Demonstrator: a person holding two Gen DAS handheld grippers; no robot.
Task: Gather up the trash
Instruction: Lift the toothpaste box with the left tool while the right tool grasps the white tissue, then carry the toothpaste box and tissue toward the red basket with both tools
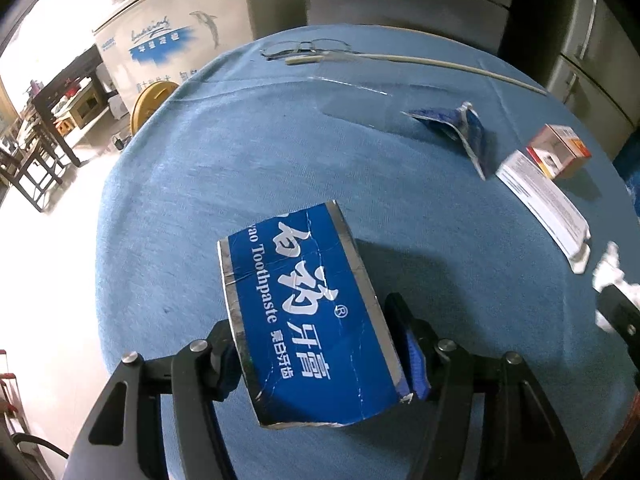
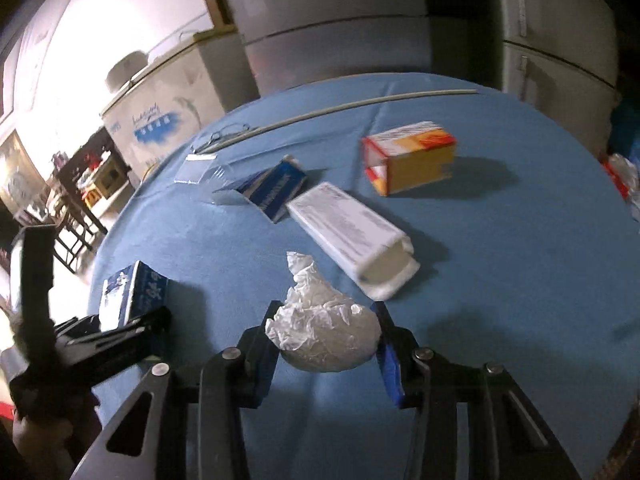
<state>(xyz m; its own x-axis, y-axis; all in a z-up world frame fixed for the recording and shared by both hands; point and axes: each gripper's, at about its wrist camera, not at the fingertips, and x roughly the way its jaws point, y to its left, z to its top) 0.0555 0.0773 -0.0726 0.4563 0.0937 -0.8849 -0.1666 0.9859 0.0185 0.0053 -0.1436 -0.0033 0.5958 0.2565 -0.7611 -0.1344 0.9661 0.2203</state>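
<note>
Flattened blue cardboard toothpaste box [image 1: 308, 320], light and stiff, sits edge-clamped in left tool [image 1: 320, 354]; right tool [image 2: 324, 340] pinches soft crumpled white plastic wad [image 2: 324, 332].

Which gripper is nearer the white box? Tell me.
Right. The right gripper, shut on a tissue wad, sits just short of the white box. The left gripper, holding the toothpaste box, is farther away.

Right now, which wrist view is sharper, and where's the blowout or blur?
Left wrist: sharper, print on the toothpaste box in the left gripper is readable; floor at left is blown out. Right wrist: motion-smeared, orange box edges ghost; wall top left overexposed; crumpled white wad in the right gripper fairly clear.
</note>
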